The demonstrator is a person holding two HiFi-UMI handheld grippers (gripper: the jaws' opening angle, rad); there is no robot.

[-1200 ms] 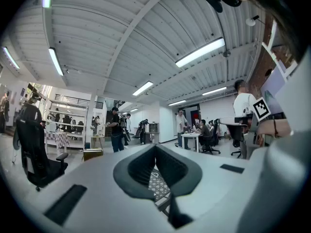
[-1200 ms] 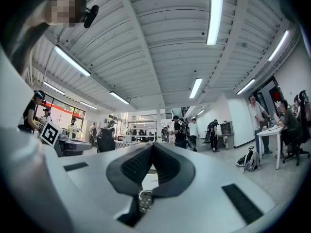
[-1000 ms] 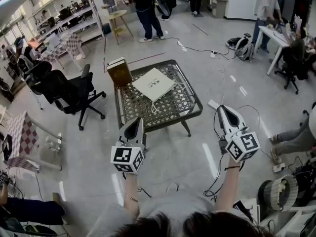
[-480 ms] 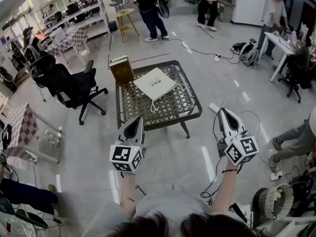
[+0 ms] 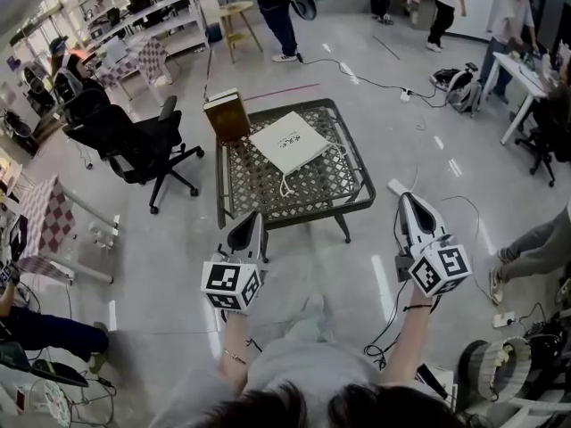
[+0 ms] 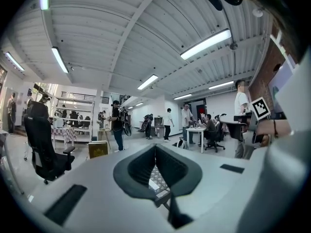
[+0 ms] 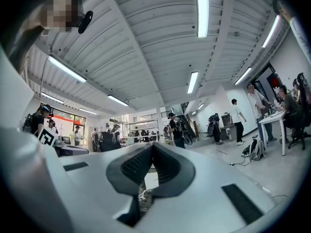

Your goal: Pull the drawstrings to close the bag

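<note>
A white drawstring bag (image 5: 288,141) lies flat on a low dark lattice table (image 5: 303,214) in the head view. Its white cords (image 5: 286,185) trail off its near edge towards me. My left gripper (image 5: 254,218) is held in the air short of the table's near left corner, jaws shut and empty. My right gripper (image 5: 406,200) hangs off the table's right front, also shut with nothing in it. In the left gripper view the shut jaws (image 6: 155,147) frame a bit of the table lattice (image 6: 158,176). The right gripper view shows its shut jaws (image 7: 153,144) and the bag (image 7: 151,180) beyond.
A brown box (image 5: 227,114) stands on the table's far left corner. A black office chair (image 5: 134,145) sits to the left. Cables (image 5: 393,306) run over the floor on the right. Several people stand or sit at desks further back.
The view has shifted forward towards the table, and a foot now shows below the grippers. Both grippers stay shut, the right one a little lower.
</note>
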